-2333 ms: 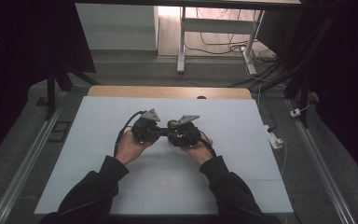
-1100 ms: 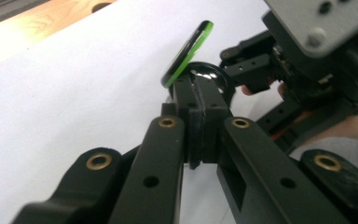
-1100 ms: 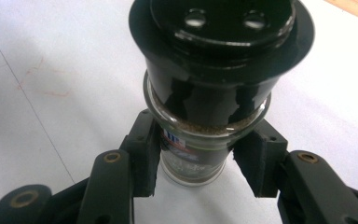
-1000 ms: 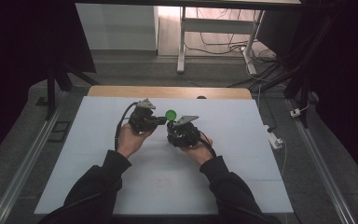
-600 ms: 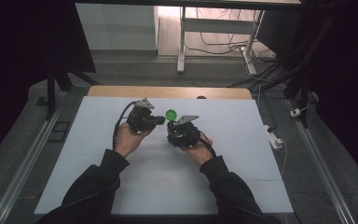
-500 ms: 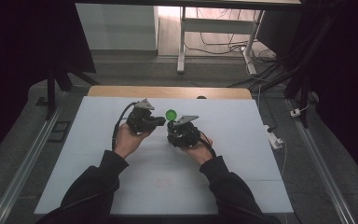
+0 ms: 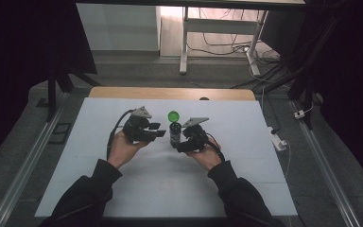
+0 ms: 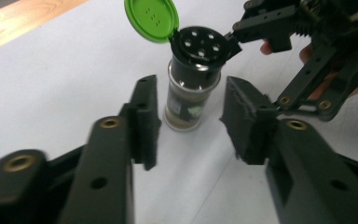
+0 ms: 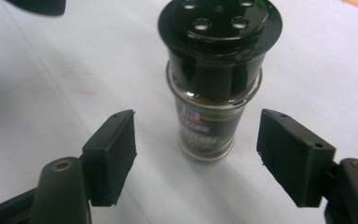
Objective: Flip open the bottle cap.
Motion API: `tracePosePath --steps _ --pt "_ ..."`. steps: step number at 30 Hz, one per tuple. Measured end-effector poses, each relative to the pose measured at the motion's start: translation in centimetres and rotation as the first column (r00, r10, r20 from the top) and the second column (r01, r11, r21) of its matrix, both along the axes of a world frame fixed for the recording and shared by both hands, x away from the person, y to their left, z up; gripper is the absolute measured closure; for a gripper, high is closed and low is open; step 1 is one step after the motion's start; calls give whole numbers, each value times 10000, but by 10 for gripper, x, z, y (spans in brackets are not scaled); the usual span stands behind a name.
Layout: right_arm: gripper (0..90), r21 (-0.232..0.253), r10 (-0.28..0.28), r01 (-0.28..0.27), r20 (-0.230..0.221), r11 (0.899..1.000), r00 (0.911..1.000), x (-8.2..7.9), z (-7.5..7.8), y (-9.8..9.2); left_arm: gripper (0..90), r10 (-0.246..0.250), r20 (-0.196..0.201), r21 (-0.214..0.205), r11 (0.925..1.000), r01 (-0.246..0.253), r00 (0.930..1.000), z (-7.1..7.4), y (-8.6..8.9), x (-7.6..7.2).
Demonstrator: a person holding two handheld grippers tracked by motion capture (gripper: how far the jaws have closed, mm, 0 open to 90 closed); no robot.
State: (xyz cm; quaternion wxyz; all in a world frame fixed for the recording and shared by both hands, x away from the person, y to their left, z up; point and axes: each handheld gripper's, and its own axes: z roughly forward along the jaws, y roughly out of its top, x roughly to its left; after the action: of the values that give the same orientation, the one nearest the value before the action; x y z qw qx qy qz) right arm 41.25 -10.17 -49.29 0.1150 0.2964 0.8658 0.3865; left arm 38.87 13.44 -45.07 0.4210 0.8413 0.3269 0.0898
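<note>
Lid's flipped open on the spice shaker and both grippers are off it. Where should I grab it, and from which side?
Take the spice shaker by its glass body, below the black sifter cap, probably level from the side with the right gripper, whose jaws already straddle it. It stands upright on the table, with round, straight walls. Stay clear of the green lid, hinged open at the far side.

- both the left hand-held gripper [image 7: 157,133] and the right hand-held gripper [image 7: 180,142] have just been opening their jaws, and neither now presses the spice jar [image 7: 174,131].
- the left one has drawn back from the jar, which stands free.
</note>
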Motion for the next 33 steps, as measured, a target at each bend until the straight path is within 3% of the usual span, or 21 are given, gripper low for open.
tracePosePath --steps 8,14,23,33 --pt "218 58 103 -102 -153 9999 9998 -13 6 -5 324 -44 -99 -50 10000 44 9999 -4 6 -14" --pt "151 429 147 -132 -349 9990 9993 -25 12 -14 176 -74 -184 -155 9999 72 9998 -7 11 -30" --pt "93 510 260 -234 -502 9984 9984 -48 19 -31 66 6 -515 -304 9995 -21 9987 -7 21 -51" --pt "0 781 417 -370 -597 9963 9973 -75 25 -55 0 268 -521 -254 9993 -282 9983 -7 44 -86"
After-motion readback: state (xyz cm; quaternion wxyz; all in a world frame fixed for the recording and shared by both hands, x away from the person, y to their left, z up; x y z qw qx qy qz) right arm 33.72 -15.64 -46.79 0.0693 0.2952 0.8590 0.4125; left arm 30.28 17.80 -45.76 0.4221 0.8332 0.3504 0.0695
